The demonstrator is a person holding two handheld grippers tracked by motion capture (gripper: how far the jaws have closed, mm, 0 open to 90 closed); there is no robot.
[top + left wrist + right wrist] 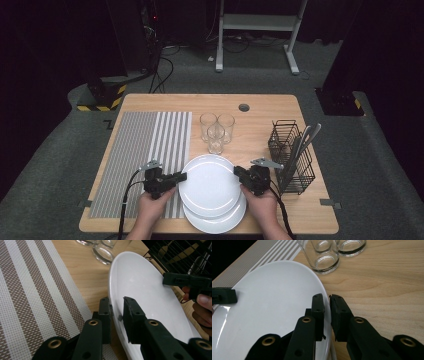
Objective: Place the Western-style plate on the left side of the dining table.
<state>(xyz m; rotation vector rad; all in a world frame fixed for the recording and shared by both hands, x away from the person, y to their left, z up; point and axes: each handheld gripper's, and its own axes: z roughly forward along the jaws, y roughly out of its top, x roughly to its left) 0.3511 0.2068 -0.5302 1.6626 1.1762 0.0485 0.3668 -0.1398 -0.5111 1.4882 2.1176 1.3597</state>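
Plates lie stacked at the near table edge; the top plate (pixel 209 184) is clamped at opposite rims by the left gripper (pixel 181 176) and right gripper (pixel 238 171), both closed on it. Lift both sides evenly. The high view alone reveals the lower plate (pixel 216 223), glasses (pixel 216 131) and cutlery basket (pixel 292 156) beyond.

My left claw (pixel 181 176) sits low and left of centre in the high view, jaws nearly closed, pointing right. My right claw (pixel 237 171) faces it from the right, jaws likewise clamped. Both forearms enter from the bottom edge.
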